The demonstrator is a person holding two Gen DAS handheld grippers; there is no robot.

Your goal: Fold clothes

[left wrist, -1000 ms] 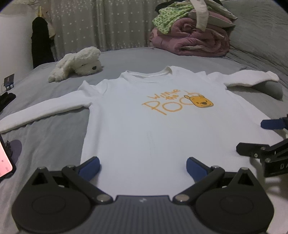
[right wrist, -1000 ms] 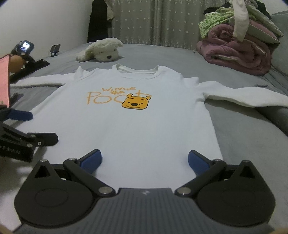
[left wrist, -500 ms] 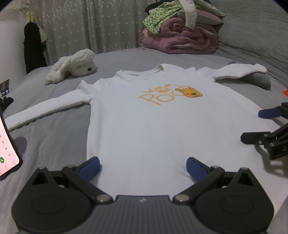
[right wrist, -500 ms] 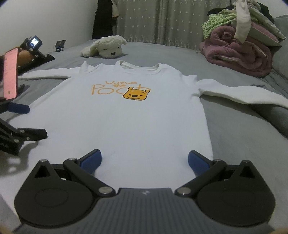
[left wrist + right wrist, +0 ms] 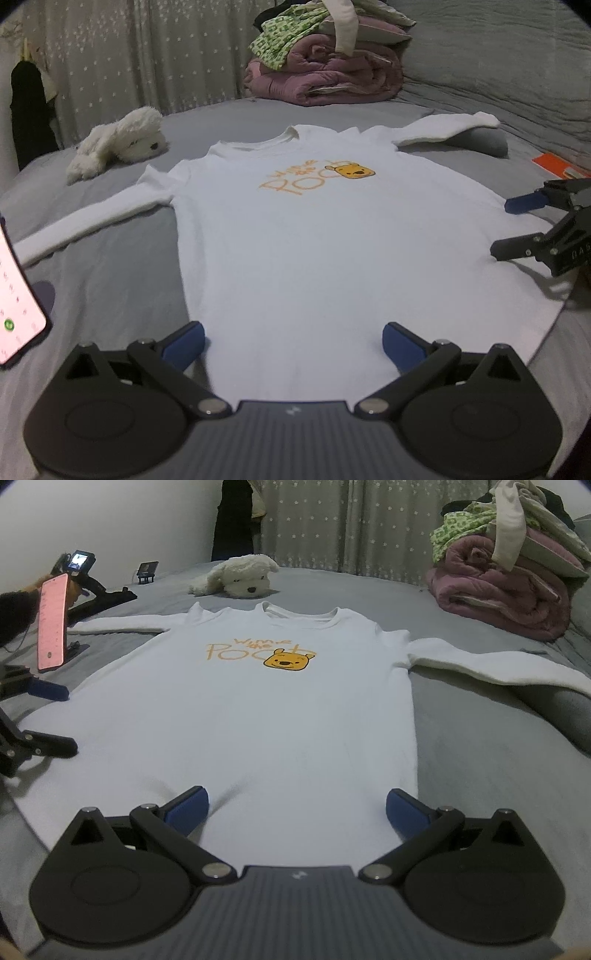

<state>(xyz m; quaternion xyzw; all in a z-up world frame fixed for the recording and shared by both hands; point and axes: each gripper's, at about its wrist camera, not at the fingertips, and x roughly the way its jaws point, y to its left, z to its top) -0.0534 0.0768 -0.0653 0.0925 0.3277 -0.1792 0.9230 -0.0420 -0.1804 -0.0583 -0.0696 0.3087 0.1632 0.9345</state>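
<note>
A white long-sleeved shirt [image 5: 332,240] [image 5: 258,720] with an orange bear print lies flat, front up, on the grey bed, both sleeves spread out. My left gripper [image 5: 293,341] is open low over the hem near the shirt's left bottom corner. My right gripper [image 5: 295,808] is open low over the hem near the right bottom corner. Each gripper shows in the other's view: the right gripper [image 5: 517,225] at the shirt's right edge, the left gripper [image 5: 55,720] at its left edge. Nothing is between the fingers of either.
A white plush dog [image 5: 118,140] [image 5: 240,576] lies beyond the collar. A pile of folded bedding and clothes [image 5: 325,70] [image 5: 509,576] sits at the back right. A lit phone [image 5: 14,295] [image 5: 51,624] stands at the left. An orange item [image 5: 557,166] lies at the right.
Both grippers have drawn back and dropped toward the shirt's hem, still open. The shirt has not moved.
</note>
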